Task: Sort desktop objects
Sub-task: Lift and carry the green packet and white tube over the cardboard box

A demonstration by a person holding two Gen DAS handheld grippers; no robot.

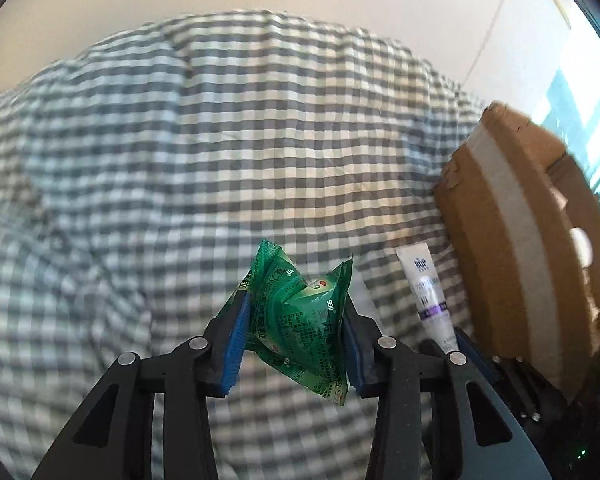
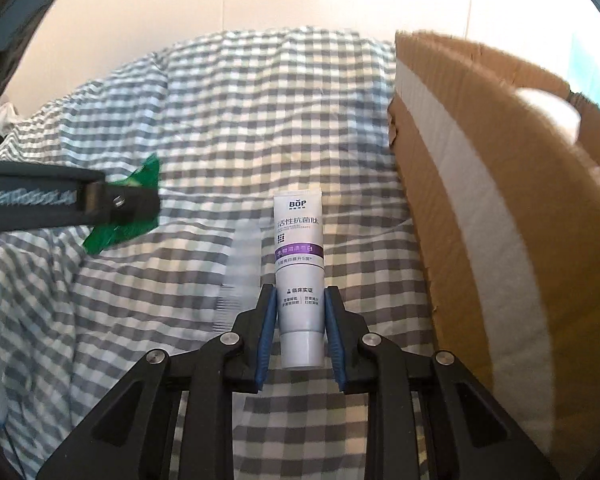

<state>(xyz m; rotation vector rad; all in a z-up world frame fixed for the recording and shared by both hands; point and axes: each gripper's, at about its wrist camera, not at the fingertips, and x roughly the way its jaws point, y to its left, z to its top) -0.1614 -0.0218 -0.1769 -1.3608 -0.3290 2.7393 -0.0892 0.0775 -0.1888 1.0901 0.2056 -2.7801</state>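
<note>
A crumpled green foil packet point(image 1: 300, 320) hangs above the checked cloth, and my left gripper point(image 1: 294, 304) is shut on it, blue pads pressing both sides. A white tube point(image 2: 300, 272) with a purple band points away from me, cap end nearest; my right gripper point(image 2: 300, 300) is shut on its lower body. In the left wrist view the same white tube point(image 1: 426, 292) shows at the right, beside the cardboard box point(image 1: 532, 232). From the right wrist view, the left gripper point(image 2: 140, 196) crosses the left side with the green packet point(image 2: 116, 236) in it.
A grey and white checked cloth point(image 1: 220, 140) covers the whole surface in folds. The open cardboard box point(image 2: 500, 200) with a white tape strip stands at the right, something white inside it. A pale wall runs behind. Dark items lie at the far left point(image 2: 4, 120).
</note>
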